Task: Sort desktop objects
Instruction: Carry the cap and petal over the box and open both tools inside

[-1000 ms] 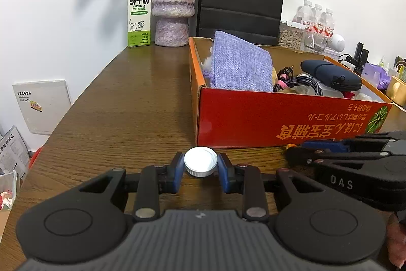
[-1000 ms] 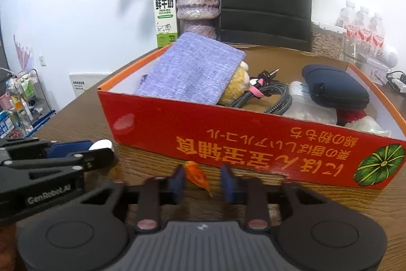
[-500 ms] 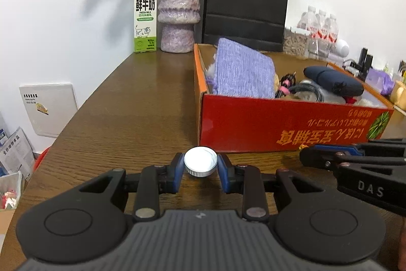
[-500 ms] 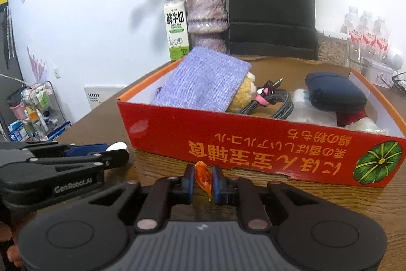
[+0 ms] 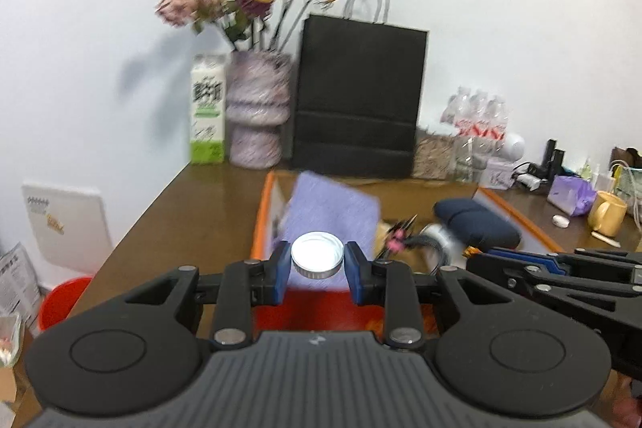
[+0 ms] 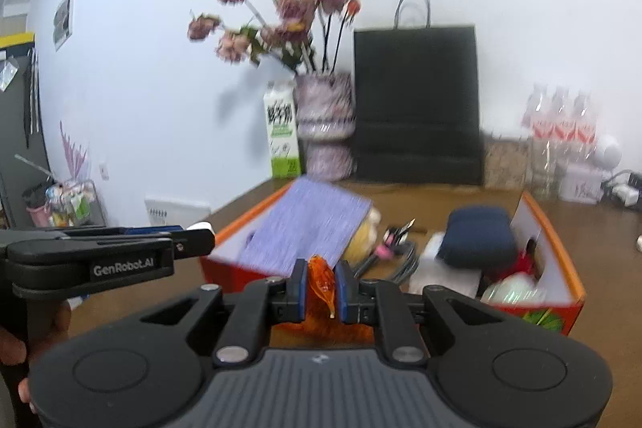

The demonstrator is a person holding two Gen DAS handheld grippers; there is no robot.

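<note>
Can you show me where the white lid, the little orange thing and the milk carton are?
white lid (image 5: 317, 254): left wrist view, its flat top.
orange wrapper (image 6: 321, 277): right wrist view, its crinkled middle.
milk carton (image 5: 207, 111): left wrist view, its front face.

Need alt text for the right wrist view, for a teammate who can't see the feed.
The right gripper is clamped on a small orange translucent wrapper, held above the near wall of an orange-rimmed red cardboard box containing a purple cloth and dark blue pouch. The left gripper is alongside at left.
</note>
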